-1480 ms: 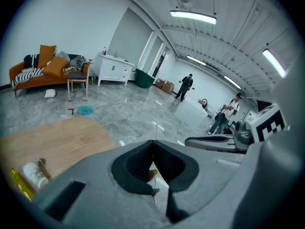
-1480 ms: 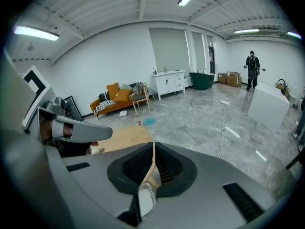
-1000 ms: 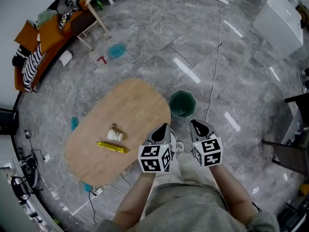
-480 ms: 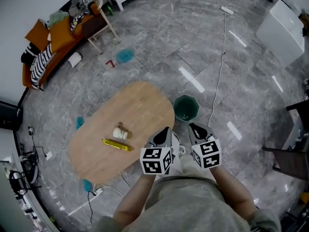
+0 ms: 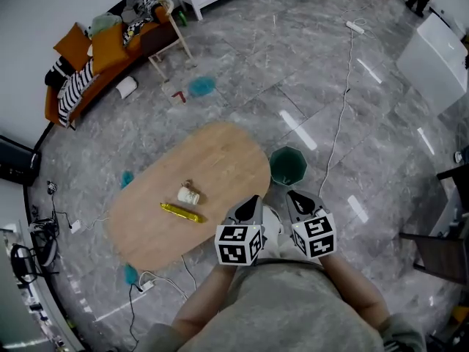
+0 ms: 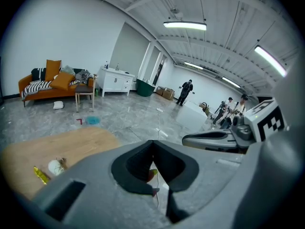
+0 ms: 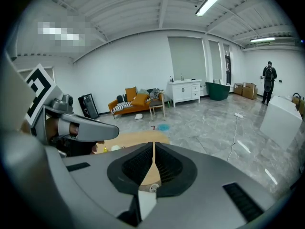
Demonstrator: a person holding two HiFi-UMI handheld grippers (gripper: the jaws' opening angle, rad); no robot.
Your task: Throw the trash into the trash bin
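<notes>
Off the tabletop's near edge, left claw (image 5: 252, 199): jaws together, nothing gripped, held above the floor and apart from the trash.
Right claw (image 5: 292, 195): just past the tabletop's (image 5: 220, 160) near corner, beside the left one; jaws pressed together and empty.
Yellow wrapper (image 5: 182, 213): lying flat on the tabletop, toward its near long edge.
Crumpled white piece (image 5: 188, 194): on the tabletop just behind the wrapper, close to it but apart.
Trash bin (image 5: 272, 166): green, on the floor just off the tabletop's end, on the claws' side.
Step in hand: likely the approach; both pieces lie untouched, so no pick-up has begun.
Next move: probably open one claw, reach across the tabletop to the wrapper or the white piece, and close on it low enough to lift the flat wrapper.
</notes>
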